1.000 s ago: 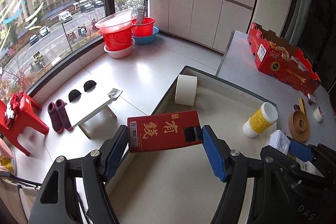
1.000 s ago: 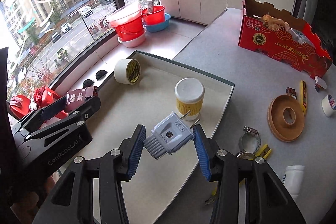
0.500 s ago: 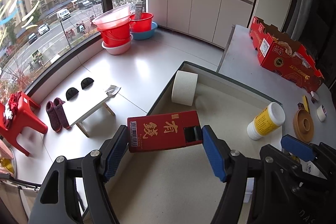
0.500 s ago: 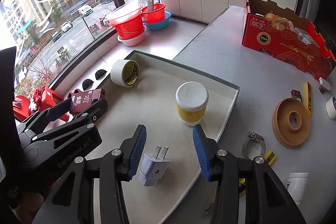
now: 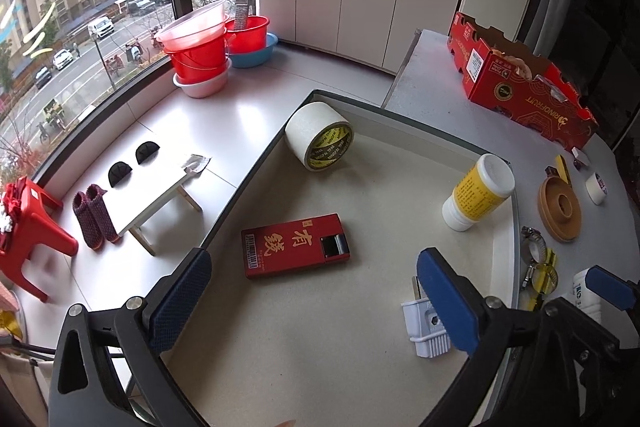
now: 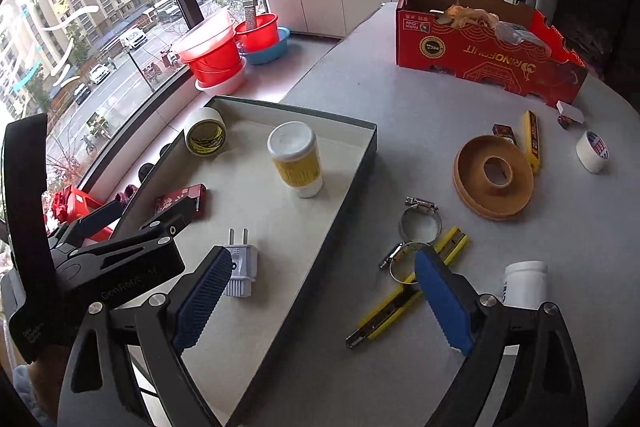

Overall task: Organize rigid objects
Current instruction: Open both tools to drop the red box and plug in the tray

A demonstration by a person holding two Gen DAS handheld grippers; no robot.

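Released since last frame: red box lying flat on tray floor, my left gripper spreading wide above it. White plug resting nearby; my right gripper gaping empty over tray edge.

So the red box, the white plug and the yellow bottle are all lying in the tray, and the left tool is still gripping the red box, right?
Not quite. The left gripper is open and empty; in the left wrist view the red box lies free on the tray floor. The white plug and yellow bottle are indeed in the tray.
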